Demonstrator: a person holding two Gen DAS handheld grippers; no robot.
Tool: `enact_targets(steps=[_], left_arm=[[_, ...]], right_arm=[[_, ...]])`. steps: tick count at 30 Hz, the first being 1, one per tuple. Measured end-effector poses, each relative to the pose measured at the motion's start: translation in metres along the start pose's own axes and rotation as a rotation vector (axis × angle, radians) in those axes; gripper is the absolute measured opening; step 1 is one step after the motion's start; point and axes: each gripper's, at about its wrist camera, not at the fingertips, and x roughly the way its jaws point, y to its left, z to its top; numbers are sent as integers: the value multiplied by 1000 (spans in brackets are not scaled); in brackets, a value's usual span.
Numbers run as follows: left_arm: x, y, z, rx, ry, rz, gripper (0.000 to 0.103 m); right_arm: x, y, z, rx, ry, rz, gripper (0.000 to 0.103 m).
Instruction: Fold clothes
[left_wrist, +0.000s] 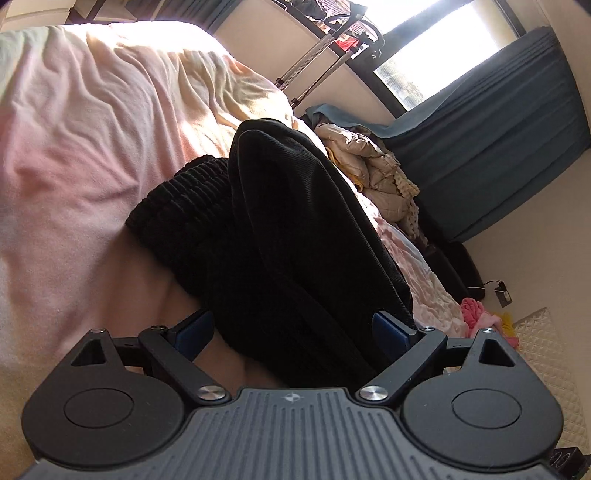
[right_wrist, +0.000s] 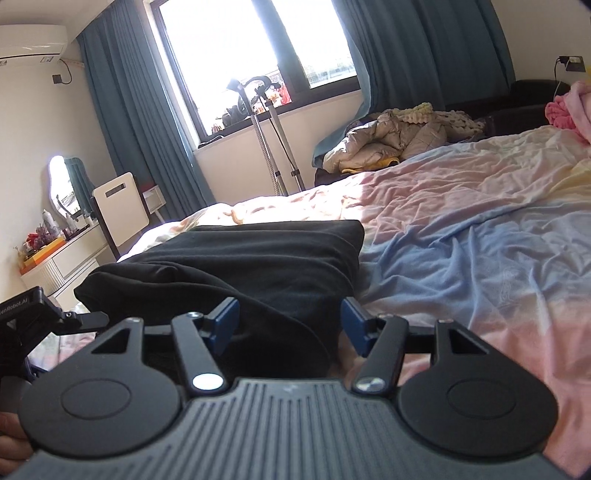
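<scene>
A: Where is the black garment (right_wrist: 236, 266) lying?

B: On the bed (right_wrist: 461, 236), at the side nearest both cameras — a dark bundle on the pink, blue and cream bedsheet (left_wrist: 74, 147). In the right wrist view it lies fairly flat, a folded slab with a rumpled layer on top. In the left wrist view one part of it rises in a tall fold, and a ribbed band (left_wrist: 184, 206) shows just beside that fold, resting on the sheet.

A: And the left gripper (left_wrist: 295, 328)?

B: Its jaws stand wide apart, one blue pad on each side of the garment's near end. The cloth passes between them and touches or covers the pad on the right of the picture, but nothing is pinched.

A: The right gripper (right_wrist: 288, 325)?

B: Also spread apart. The garment's near edge sits between its fingers (right_wrist: 225, 321), closer to the one on the left of the picture; bare sheet shows by the other — no grip that I can see.

A: What lies beyond the garment?

B: Past it, off the far side of the bed, a heap of beige quilted clothing (right_wrist: 399, 133) sits below the window (right_wrist: 258, 48), with teal curtains (right_wrist: 424, 48) on both sides. A metal stand (right_wrist: 273, 147) rises between the bed and the window.
</scene>
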Motion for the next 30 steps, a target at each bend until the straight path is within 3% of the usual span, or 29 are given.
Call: enact_targets(steps=[4, 8, 14, 22, 30], left_arm=[[13, 39, -2, -271, 43, -10, 94], [23, 62, -2, -433, 2, -44, 93], [33, 56, 3, -413, -37, -71, 93], [48, 35, 13, -276, -16, 32, 93], [34, 43, 4, -398, -42, 43, 72]], right_arm=[[5, -13, -4, 91, 16, -10, 66], [12, -22, -8, 162, 27, -13, 68], [19, -29, -12, 240, 28, -3, 72], [24, -29, -13, 264, 1, -27, 80], [29, -36, -16, 290, -16, -23, 81]])
